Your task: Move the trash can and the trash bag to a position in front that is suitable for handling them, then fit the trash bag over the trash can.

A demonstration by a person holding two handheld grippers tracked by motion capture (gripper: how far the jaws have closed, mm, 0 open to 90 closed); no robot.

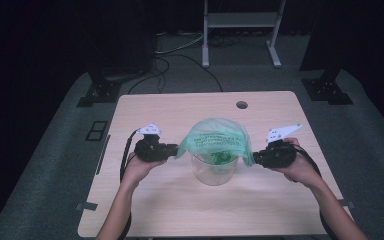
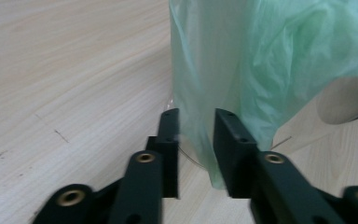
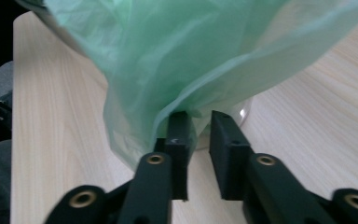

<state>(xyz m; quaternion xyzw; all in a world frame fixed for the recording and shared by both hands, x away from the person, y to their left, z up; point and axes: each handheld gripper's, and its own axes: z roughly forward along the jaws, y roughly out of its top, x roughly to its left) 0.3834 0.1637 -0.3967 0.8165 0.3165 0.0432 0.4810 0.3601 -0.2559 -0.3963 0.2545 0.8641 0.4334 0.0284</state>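
The green bag [image 1: 216, 138] drapes over the clear container [image 1: 213, 170] at the middle of the desk [image 1: 260, 200], apparently to line it. The left tool [image 1: 174, 150] and right tool [image 1: 256, 159] flank it, each slightly parted with bag film between the jaws, no pad visibly pressing.

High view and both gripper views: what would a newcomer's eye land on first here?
The thin translucent green plastic bag draped over the clear round plastic container at the middle of the light wooden table stands out first. Next come the left gripper and right gripper, one at each side of the bag. Both have their jaws slightly apart, with bag film hanging at the gap.
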